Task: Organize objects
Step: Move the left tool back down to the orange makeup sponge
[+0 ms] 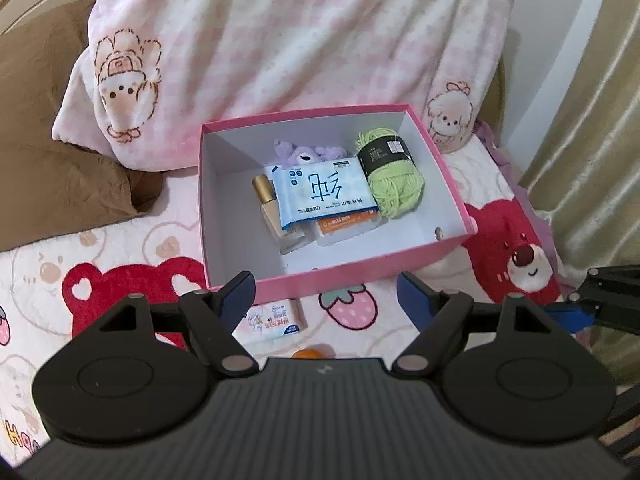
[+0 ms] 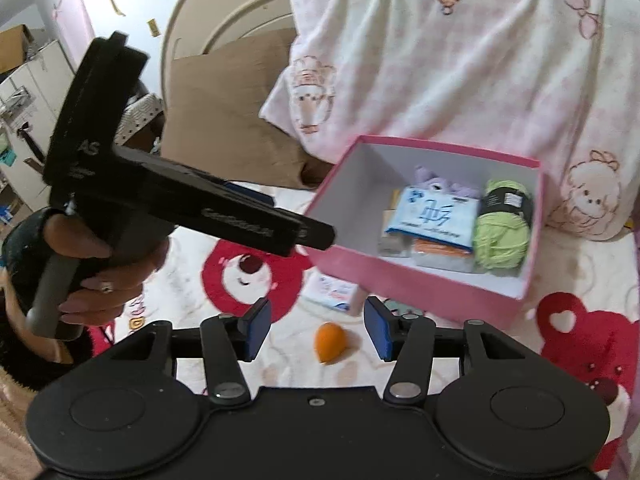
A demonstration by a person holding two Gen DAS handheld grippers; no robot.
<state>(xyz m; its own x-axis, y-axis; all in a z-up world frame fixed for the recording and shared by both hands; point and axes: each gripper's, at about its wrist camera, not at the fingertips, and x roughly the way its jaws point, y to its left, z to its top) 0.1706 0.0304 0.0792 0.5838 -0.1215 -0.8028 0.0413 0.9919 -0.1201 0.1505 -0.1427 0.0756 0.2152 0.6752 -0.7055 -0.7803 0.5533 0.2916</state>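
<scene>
An open pink box (image 1: 332, 280) stands on the bed. It holds a green yarn ball (image 1: 394, 184), a blue tissue pack (image 1: 324, 192), a purple plush (image 1: 308, 154), a gold-capped bottle (image 1: 272, 208) and an orange-labelled pack (image 1: 348, 228). In front of the box lie a small tissue packet (image 1: 276, 320) and an orange egg-shaped sponge (image 2: 329, 342). My left gripper (image 1: 326, 296) hangs open over the box's near wall, holding nothing. My right gripper (image 2: 318, 324) is open above the sponge, apart from it. A hand (image 2: 100, 272) holds the left gripper.
A pink checked blanket (image 1: 300, 40) is bunched behind the box, beside a brown pillow (image 1: 48, 160). The bedspread (image 1: 120, 248) has red bear prints. A curtain (image 1: 592, 120) hangs at the right. Shelves and a cardboard box (image 2: 16, 48) stand far left.
</scene>
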